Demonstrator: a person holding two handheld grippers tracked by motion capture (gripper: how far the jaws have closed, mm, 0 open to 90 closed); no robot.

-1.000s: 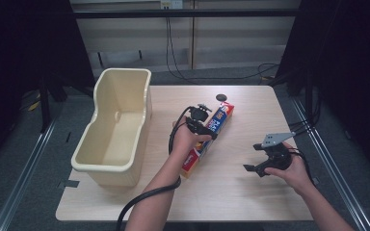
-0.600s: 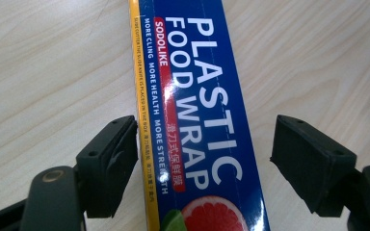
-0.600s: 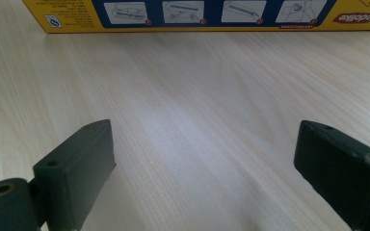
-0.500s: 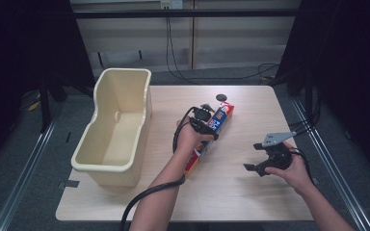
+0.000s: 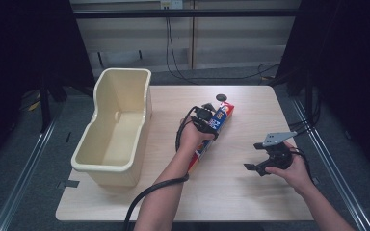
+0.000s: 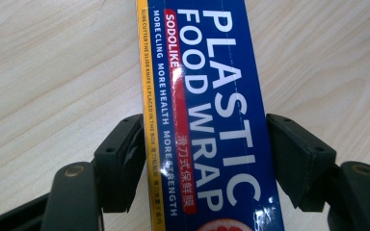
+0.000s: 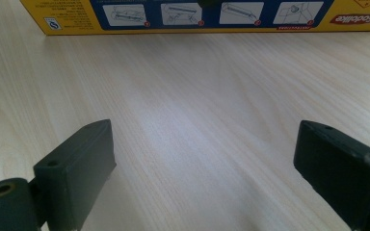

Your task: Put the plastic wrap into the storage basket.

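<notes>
The box of plastic food wrap (image 5: 212,132) lies flat on the table (image 5: 241,192), near its middle, running slantwise from the person's side toward the far edge, its blue face up. The left tongs (image 5: 207,120) come down over the box partway along its length, closer to its far end. In the left gripper view the box (image 6: 207,120) runs straight up between the two black jaws: one pad lies against its yellow edge, the other against the blue edge opposite, so the tongs straddle it across its narrow width. Their jaws have just been closing, with the box between them, and now the pads meet its sides (whether they press hard cannot be told).

The right tongs (image 5: 265,161) rest well apart from the box, nearer the table's right edge, spread wide with bare wood between them. In the right gripper view the box's yellow side (image 7: 197,14), with its row of small instruction pictures, lies across the top, well beyond the jaw tips.

A cream plastic tub (image 5: 115,130) stands at the table's left side, and a small dark disc (image 5: 220,98) lies just past the box's far end.
</notes>
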